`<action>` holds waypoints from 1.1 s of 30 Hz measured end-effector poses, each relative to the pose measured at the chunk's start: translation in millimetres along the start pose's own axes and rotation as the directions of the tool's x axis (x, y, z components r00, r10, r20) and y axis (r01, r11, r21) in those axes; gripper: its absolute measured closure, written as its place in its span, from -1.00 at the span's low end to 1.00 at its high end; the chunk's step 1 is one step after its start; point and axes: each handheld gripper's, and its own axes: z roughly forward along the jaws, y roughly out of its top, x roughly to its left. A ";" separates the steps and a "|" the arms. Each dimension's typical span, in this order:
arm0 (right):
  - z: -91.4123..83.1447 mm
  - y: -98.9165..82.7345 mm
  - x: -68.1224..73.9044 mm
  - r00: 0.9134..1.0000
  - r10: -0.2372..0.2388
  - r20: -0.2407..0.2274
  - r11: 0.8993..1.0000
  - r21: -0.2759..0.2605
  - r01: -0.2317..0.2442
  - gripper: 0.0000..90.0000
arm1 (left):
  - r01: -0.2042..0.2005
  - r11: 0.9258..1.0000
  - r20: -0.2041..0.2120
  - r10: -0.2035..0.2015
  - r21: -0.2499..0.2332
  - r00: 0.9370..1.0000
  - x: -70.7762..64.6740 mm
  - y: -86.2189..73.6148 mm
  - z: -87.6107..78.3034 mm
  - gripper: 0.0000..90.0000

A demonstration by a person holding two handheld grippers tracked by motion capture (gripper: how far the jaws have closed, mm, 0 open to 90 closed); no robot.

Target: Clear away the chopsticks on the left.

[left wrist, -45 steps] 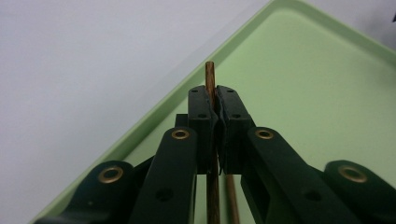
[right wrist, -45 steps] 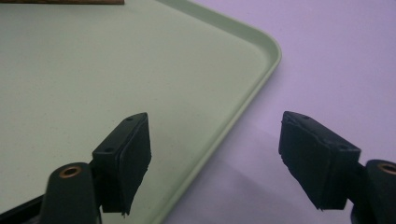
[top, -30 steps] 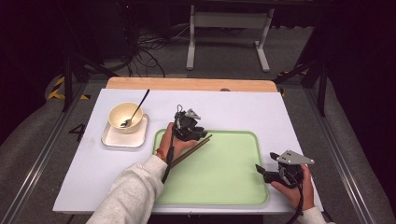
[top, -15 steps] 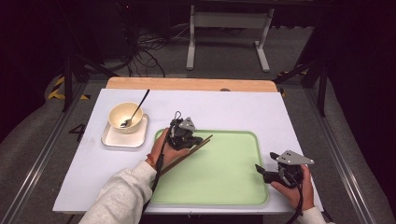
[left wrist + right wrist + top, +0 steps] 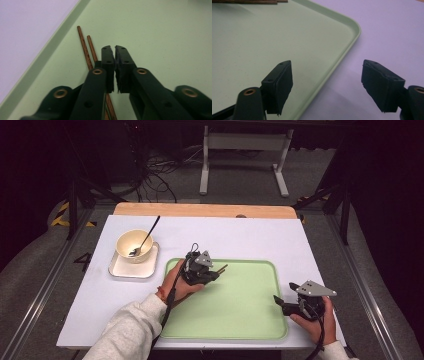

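Over the pale green plastic tray [image 5: 240, 305], near its far left corner, the left gripper [image 5: 114, 48] sits low with its two black jaws all but together: just a sliver of daylight between the pads, which have just been easing apart, and nothing is caught between them. The pair of thin brown wooden chopsticks [image 5: 85, 50] lies flat on the tray floor close to its left rim, running alongside the outer face of one jaw and slipping under the gripper body. Whether that jaw actually brushes the sticks is hard to call from this angle. The sticks' tips poke out just beyond the jaw tips. At the tray's near right corner, the right gripper [image 5: 327, 75] hangs with its jaws spread wide and empty. One jaw is above the green tray floor, the other above the white table top [image 5: 250, 240], with the tray's rounded rim passing between them. Off to the left of the tray, well apart from both tools, a cream round bowl [image 5: 134, 245] with a dark-handled spoon [image 5: 147, 236] in it stands on a white square plate [image 5: 131, 269].
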 end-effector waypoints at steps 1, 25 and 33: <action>0.1 0.0 0.2 1.000 -0.003 0.000 1.000 0.000 0.003 -0.43 | -0.003 1.000 -0.008 0.003 0.005 1.000 -0.4 0.6 -0.1 0.87; 3.2 1.3 1.0 1.000 -0.007 -0.007 1.000 0.004 0.007 -0.45 | -0.035 0.998 -0.023 0.036 0.045 0.999 5.1 1.0 9.6 0.94; 4.9 1.9 1.5 1.000 -0.009 -0.010 1.000 0.009 0.009 -0.45 | -0.060 0.997 -0.028 0.062 0.052 0.998 2.8 4.1 17.0 0.95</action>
